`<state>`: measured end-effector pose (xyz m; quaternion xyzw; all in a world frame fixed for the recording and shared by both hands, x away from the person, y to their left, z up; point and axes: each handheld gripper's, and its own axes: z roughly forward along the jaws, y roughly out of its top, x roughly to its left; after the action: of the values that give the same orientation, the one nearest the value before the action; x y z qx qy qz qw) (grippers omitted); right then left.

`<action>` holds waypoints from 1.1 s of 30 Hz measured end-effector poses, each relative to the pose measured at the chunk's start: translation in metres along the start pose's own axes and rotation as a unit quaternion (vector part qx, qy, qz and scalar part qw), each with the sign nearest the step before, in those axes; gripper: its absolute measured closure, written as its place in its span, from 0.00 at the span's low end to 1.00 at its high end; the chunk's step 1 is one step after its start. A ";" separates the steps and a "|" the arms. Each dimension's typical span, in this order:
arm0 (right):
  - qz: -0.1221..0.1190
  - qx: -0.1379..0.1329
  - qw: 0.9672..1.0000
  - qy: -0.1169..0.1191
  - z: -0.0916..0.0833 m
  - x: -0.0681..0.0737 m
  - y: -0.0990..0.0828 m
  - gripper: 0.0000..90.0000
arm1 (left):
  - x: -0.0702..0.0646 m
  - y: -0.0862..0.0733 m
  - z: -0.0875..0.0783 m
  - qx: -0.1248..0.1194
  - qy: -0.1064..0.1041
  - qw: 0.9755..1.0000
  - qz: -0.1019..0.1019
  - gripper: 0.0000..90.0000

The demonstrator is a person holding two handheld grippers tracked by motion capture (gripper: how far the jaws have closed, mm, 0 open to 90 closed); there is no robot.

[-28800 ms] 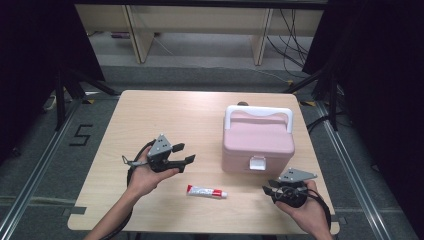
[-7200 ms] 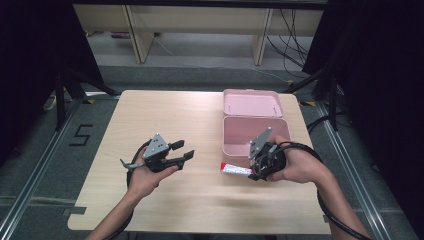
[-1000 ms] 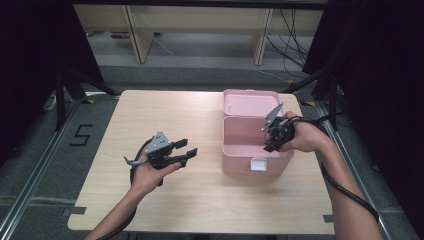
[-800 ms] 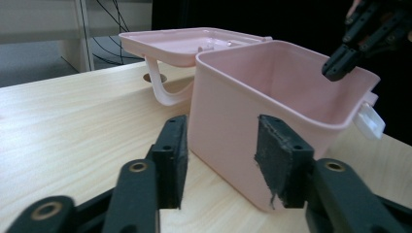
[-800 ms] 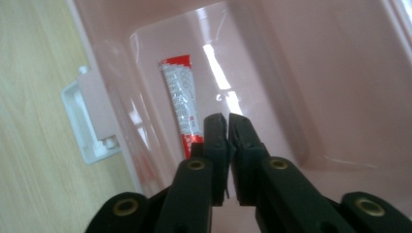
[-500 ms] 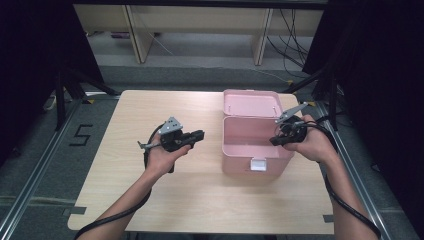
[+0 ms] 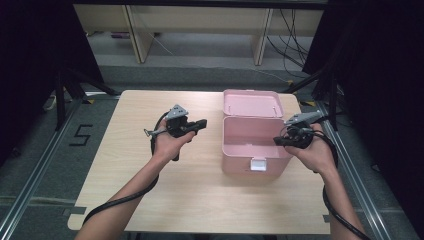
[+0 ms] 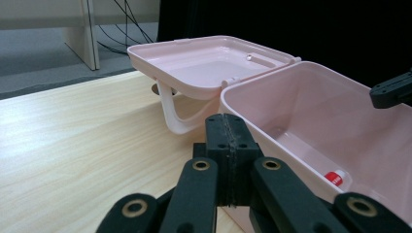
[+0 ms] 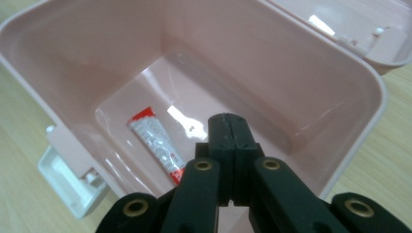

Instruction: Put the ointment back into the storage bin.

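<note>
A pink box (image 7: 235, 165) stands open on the table, its lid (image 7: 252, 103) tilted back on the hinge. Inside on the bottom lies a red and white tube (image 9: 155, 138), whose red cap (image 8: 334, 178) peeks over the near wall in the left gripper view. My left gripper (image 7: 202, 121) hovers left of the box, pointing at it. Its jaws have just been closing and now meet with nothing between them (image 8: 227, 127). My right gripper (image 7: 276, 141) hangs over the box's right rim, shut and empty (image 9: 228, 125), pointing down into the box above the tube.
The wooden table (image 7: 125, 175) has bare room left of and in front of the box. A white latch (image 7: 258, 165) sits on the box's front wall. Shelving legs and cables stand on the floor behind the table.
My left gripper went from open to shut and moved up towards the box. My right gripper drew back from over the box to its right rim. The tube, earlier on the table, lies in the box.
</note>
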<state>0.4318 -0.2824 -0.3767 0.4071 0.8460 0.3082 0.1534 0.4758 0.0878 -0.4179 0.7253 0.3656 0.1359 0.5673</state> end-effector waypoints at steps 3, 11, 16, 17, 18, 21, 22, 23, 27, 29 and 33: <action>0.025 -0.009 1.000 -0.001 -0.002 0.000 -0.002 1.00 | 0.002 0.000 0.001 -0.004 0.003 1.000 -0.001 1.00; 0.048 -0.031 0.998 -0.018 -0.005 -0.011 0.001 1.00 | -0.007 -0.002 0.000 -0.004 -0.008 1.000 -0.021 0.86; 0.068 -0.033 0.997 -0.034 -0.010 -0.023 0.007 1.00 | -0.025 -0.006 -0.005 -0.005 -0.029 0.999 -0.036 0.75; 0.082 -0.034 0.995 -0.038 -0.011 -0.024 0.010 1.00 | -0.030 -0.006 -0.006 -0.006 -0.032 0.999 -0.036 0.74; 0.087 -0.040 0.995 -0.039 -0.010 -0.026 0.011 1.00 | -0.033 -0.007 -0.007 -0.008 -0.034 0.999 -0.034 0.72; 0.099 -0.053 0.992 -0.050 -0.009 -0.037 0.016 1.00 | -0.053 -0.012 -0.013 -0.017 -0.048 0.999 0.003 0.80; 0.120 -0.052 0.990 -0.057 -0.009 -0.037 0.019 1.00 | -0.053 -0.012 -0.013 -0.017 -0.048 0.999 0.003 0.82; 0.120 -0.052 0.990 -0.057 -0.009 -0.037 0.019 1.00 | -0.058 -0.015 -0.014 -0.017 -0.052 0.998 0.011 0.82; 0.136 -0.053 0.986 -0.077 -0.002 -0.051 0.029 1.00 | -0.078 -0.024 -0.015 -0.011 -0.073 0.997 0.027 0.90; 0.149 -0.048 0.984 -0.082 0.002 -0.058 0.035 1.00 | -0.084 -0.026 -0.013 -0.013 -0.083 0.996 0.030 0.92; 0.161 -0.037 0.981 -0.101 0.007 -0.072 0.045 0.98 | -0.088 -0.029 -0.008 -0.004 -0.086 0.996 0.036 0.98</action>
<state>0.5068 -0.3145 -0.3529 0.5612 0.7373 0.3173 0.2018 0.3981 0.0359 -0.4229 0.7450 0.2886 0.0952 0.5938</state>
